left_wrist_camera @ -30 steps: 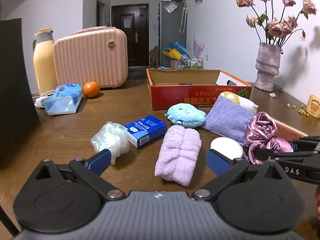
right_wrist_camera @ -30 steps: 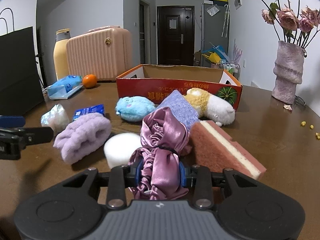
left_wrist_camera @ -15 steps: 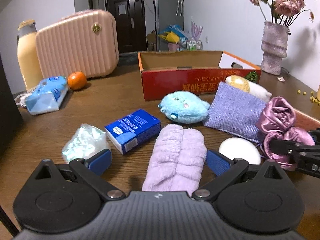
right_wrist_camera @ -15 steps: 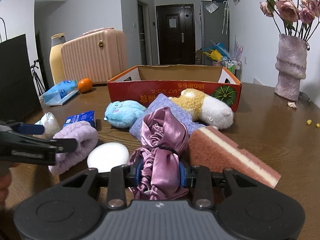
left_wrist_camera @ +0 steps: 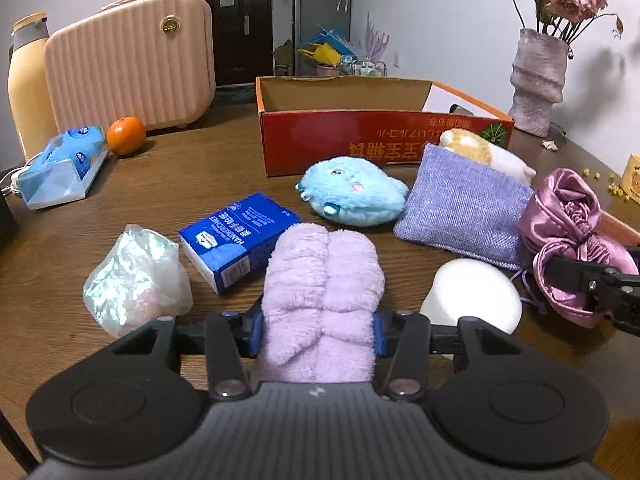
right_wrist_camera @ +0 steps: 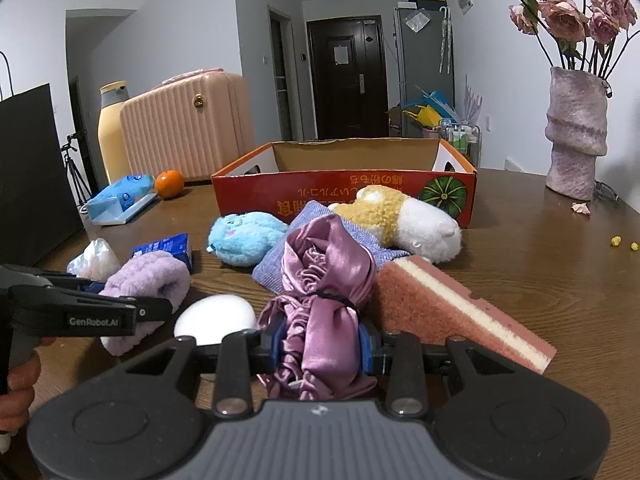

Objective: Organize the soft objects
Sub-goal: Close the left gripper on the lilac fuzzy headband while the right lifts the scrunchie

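Clamping just shut on the lilac fleece roll (left_wrist_camera: 320, 292), the left tool (left_wrist_camera: 318, 330) gripped it on the bench (left_wrist_camera: 200, 168) before the red box (left_wrist_camera: 384, 136). The right tool (right_wrist_camera: 320, 346) pinched the satin pouch (right_wrist_camera: 320, 284). Next move, I judged: lifting both into that box.

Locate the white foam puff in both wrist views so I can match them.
Left wrist: the white foam puff sits right of centre, just right of the fluffy lilac roll that the left gripper is shut on.
Right wrist: the puff sits lower left of centre, between the lilac roll and the pink satin bundle.
Shared landmark: the red cardboard box behind.
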A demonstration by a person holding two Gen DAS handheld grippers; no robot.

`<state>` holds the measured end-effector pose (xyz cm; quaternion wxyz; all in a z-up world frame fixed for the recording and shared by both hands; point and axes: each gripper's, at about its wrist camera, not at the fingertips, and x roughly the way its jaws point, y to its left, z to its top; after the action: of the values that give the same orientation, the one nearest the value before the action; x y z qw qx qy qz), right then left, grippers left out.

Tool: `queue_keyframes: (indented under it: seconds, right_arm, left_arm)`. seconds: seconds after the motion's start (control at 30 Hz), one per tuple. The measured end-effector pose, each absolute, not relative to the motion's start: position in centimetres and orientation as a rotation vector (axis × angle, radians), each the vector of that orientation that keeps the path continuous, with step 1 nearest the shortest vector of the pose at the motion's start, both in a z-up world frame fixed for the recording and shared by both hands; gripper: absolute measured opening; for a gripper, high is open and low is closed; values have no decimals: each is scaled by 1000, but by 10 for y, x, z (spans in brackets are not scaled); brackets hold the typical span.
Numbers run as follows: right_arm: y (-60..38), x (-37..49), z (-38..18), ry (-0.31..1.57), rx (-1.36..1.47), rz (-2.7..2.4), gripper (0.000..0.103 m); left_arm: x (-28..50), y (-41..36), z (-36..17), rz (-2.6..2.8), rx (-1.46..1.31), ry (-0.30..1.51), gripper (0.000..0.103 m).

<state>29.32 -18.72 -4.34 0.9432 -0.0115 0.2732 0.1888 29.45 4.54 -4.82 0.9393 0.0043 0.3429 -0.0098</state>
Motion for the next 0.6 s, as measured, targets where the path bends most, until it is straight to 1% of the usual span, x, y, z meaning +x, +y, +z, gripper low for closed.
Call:
queue_keyframes:
  seconds: [0.2, 0.6]
  right_arm:
    - [-187, 289, -42, 536, -28, 384, 34]
    - [-193, 284, -33, 491, -12, 376, 34]
  left_arm:
    - [291, 46, -45, -14, 0, 677, 42]
    - [277, 50, -30, 28, -20, 599, 41]
